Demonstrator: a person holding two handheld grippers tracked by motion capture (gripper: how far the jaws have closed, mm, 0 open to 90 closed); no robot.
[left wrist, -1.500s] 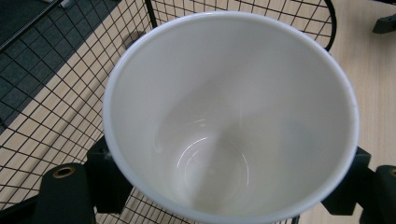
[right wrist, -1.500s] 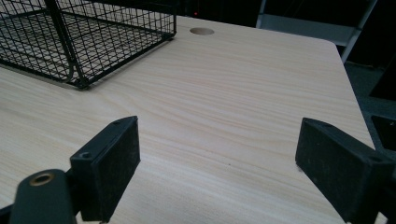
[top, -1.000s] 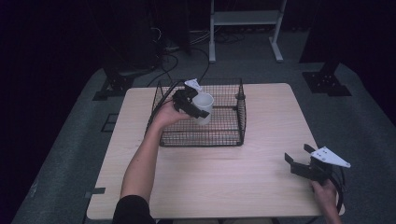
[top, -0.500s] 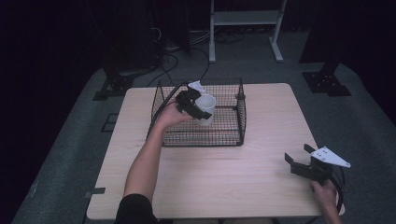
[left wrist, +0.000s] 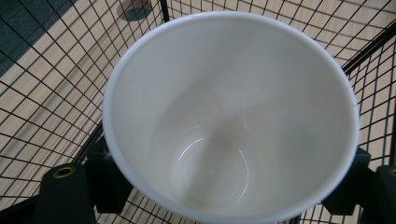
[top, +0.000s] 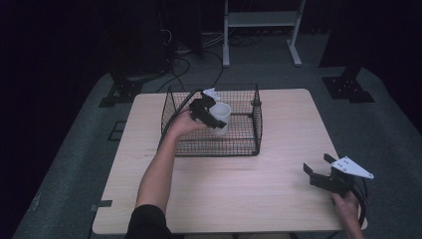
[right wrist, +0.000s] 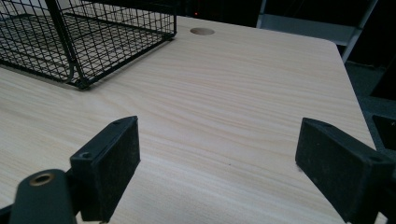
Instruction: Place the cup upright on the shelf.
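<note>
My left gripper jaws clench the white cup between them, over the wire basket. My right gripper jaws stand wide, bare tabletop between. No writing legible.

White cup in the left hand-held gripper, now slightly lower inside the wire basket.

Cup inside basket, mid-table.

Dim dark room, lit tabletop, soft shadows, slightly soft focus
</note>
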